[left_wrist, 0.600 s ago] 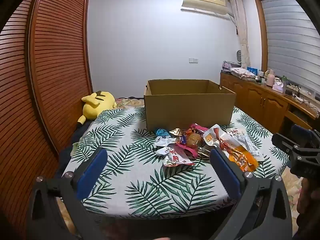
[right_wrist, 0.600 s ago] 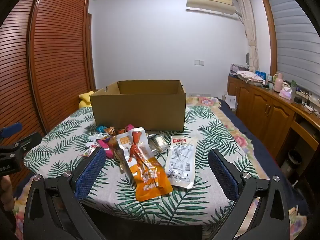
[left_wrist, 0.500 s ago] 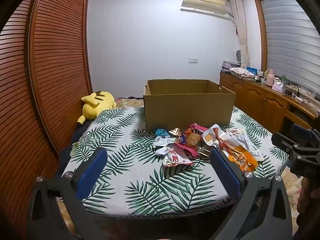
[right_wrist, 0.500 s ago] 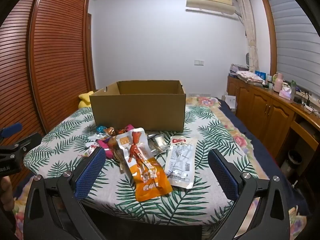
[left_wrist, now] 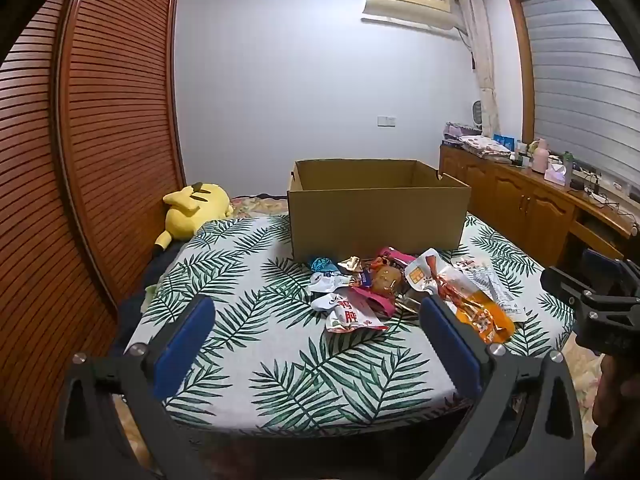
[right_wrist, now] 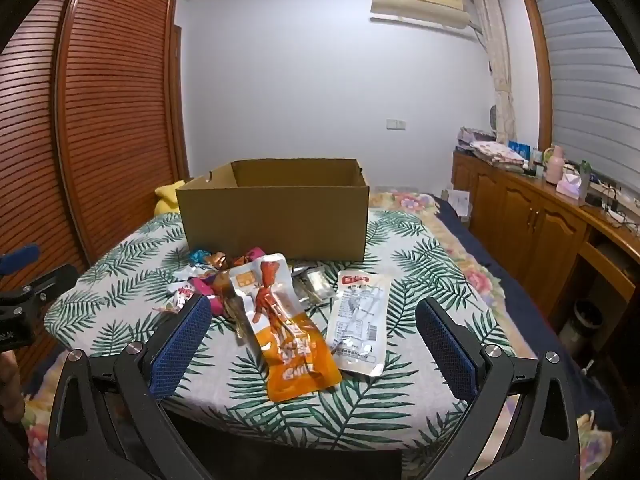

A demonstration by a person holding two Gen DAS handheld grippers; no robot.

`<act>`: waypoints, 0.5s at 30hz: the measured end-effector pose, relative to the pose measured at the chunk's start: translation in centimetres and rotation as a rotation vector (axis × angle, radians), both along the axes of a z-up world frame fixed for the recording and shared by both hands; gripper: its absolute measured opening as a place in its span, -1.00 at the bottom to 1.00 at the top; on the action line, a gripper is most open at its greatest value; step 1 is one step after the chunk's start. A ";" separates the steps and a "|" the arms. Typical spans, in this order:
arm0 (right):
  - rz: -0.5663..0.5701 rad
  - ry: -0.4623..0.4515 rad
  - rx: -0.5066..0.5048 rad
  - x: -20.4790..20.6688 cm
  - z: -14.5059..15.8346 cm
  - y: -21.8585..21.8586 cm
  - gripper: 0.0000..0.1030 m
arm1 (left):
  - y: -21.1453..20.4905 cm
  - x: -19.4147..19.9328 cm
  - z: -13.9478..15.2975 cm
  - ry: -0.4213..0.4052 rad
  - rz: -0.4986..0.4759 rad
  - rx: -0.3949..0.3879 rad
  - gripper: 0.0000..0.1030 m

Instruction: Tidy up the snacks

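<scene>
My left gripper [left_wrist: 316, 344] and right gripper [right_wrist: 312, 344] both gape wide, holding nothing. Snack packets [right_wrist: 280, 304] lie at twelve o'clock, the cardboard box [right_wrist: 276, 220] just beyond them.

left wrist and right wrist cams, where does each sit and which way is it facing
Left wrist: rides the left gripper, looking forward and slightly down over the bed at the snack pile and cardboard box; its own open jaws show, the right gripper at the right edge.
Right wrist: rides the right gripper, set further right, facing the orange packet and white packet; open jaws show, the left gripper at the left edge.
Shared: box, snacks, leaf-print bedspread.
</scene>
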State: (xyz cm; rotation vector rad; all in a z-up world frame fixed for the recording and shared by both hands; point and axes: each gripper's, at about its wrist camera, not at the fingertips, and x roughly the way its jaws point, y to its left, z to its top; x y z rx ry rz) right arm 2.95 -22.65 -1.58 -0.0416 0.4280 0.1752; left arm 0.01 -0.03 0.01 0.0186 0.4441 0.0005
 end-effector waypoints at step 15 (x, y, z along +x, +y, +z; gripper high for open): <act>-0.001 0.003 0.004 0.0 -0.2 -0.1 1.00 | 0.0 0.0 0.0 -0.001 -0.001 -0.003 1.00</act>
